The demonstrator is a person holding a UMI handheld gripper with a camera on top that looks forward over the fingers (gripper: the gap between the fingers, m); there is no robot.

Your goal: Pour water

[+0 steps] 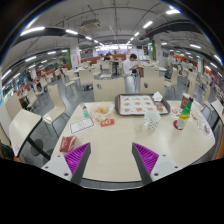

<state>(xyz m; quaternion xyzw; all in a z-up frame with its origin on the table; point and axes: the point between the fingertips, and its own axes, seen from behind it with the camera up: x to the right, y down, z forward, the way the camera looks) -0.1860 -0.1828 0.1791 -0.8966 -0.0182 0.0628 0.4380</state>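
Nearest are the two fingers (112,160) of the gripper, w/ magenta pads on the inner faces; they stand apart, released, nothing between them; they hang above the near edge of the desk (110,140).

The desk is pale, cream-coloured, smooth, approx. rectangular; beyond the fingers, on the far side, lies a flat tray (136,104) w/ dark rounded pieces in rows; just beside it at right stands a small clear cup (158,97); further right a green bottle (186,105) stands upright near some red and yellow small things (179,122), too small to name. Which vessel holds the water I cannot tell. At left of the desk lies a white sheet of paper (81,125); next to it a small packet (105,122); a red packet (67,144) lies near the left finger.

White chairs (22,128) stand at the left side. The room is large, like a canteen; many similar desks and chairs behind; long ceiling lamps (60,32) in rows; a person (132,64) stands far at the back.
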